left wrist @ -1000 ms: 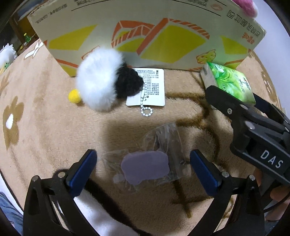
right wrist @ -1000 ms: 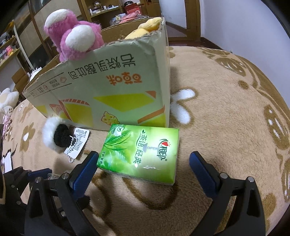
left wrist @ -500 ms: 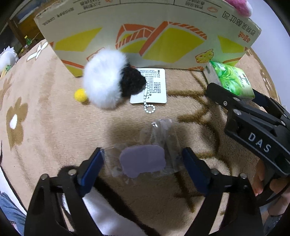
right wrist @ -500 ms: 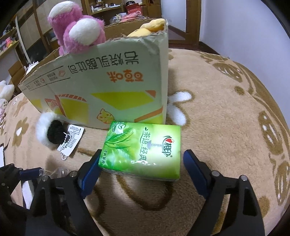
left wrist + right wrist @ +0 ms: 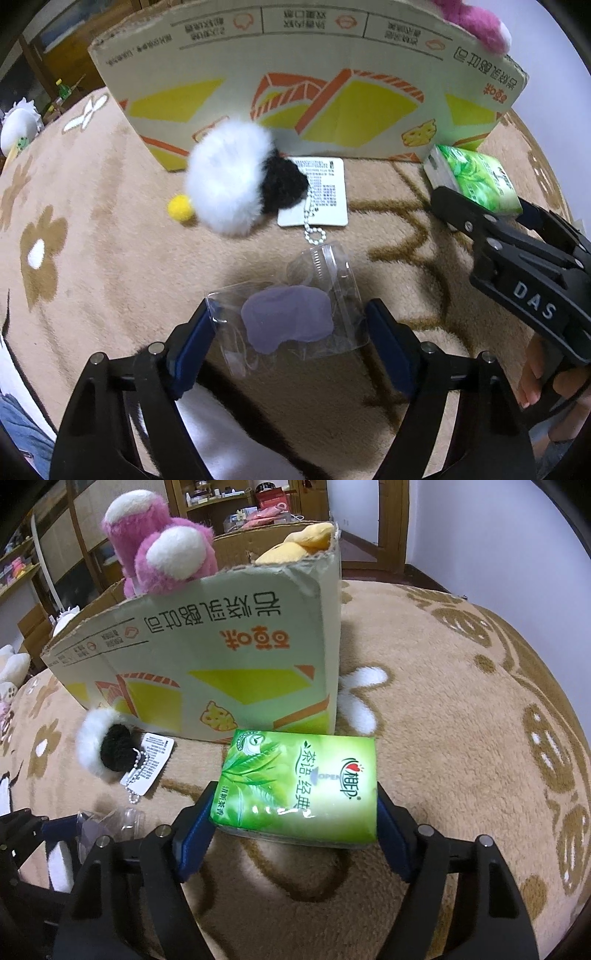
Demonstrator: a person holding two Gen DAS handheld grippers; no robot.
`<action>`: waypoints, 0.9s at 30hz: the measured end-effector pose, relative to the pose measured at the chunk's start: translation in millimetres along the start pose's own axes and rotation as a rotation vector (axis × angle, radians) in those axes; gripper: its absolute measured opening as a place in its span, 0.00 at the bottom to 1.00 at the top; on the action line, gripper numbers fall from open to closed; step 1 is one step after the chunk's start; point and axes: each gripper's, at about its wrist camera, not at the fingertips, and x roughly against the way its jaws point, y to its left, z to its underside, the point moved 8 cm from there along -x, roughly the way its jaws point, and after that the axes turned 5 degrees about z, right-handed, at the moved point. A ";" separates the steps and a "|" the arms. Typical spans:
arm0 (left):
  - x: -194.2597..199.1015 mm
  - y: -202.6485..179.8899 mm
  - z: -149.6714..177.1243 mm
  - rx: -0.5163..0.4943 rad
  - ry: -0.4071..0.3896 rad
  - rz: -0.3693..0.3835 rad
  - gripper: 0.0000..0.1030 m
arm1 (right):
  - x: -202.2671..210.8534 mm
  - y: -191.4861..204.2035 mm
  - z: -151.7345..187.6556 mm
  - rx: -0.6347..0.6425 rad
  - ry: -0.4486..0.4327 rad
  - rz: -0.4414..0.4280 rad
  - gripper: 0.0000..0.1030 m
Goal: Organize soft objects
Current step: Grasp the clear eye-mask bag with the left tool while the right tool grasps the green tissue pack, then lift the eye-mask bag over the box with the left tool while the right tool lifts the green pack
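Note:
A clear plastic bag point(image 5: 288, 317) with a flat purple soft piece inside sits between the blue pads of my left gripper point(image 5: 288, 332). Its jaws are closing and both pads touch the bag's edges. A green tissue pack point(image 5: 303, 782) lies on the beige carpet just in front of the cardboard box point(image 5: 207, 657). My right gripper point(image 5: 295, 812) is closing on it, with a pad against each short side. A white-and-black fluffy pompom point(image 5: 232, 177) with a paper tag point(image 5: 325, 192) and bead chain lies against the box, beyond the bag.
A pink plush toy point(image 5: 159, 550) and a yellow plush point(image 5: 306, 539) stick out of the box top. A small yellow ball point(image 5: 180, 208) sits left of the pompom. The patterned carpet point(image 5: 461, 720) stretches right of the box. Shelves stand behind.
Both grippers' jaws have narrowed from wide open. The left pads now touch the bag's edges, and the right pads now meet the sides of the tissue pack.

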 end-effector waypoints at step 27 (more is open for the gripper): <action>106.9 23.3 -54.6 -0.056 -0.427 -0.158 0.77 | 94.3 9.1 -25.5 -0.064 -0.250 -0.051 0.78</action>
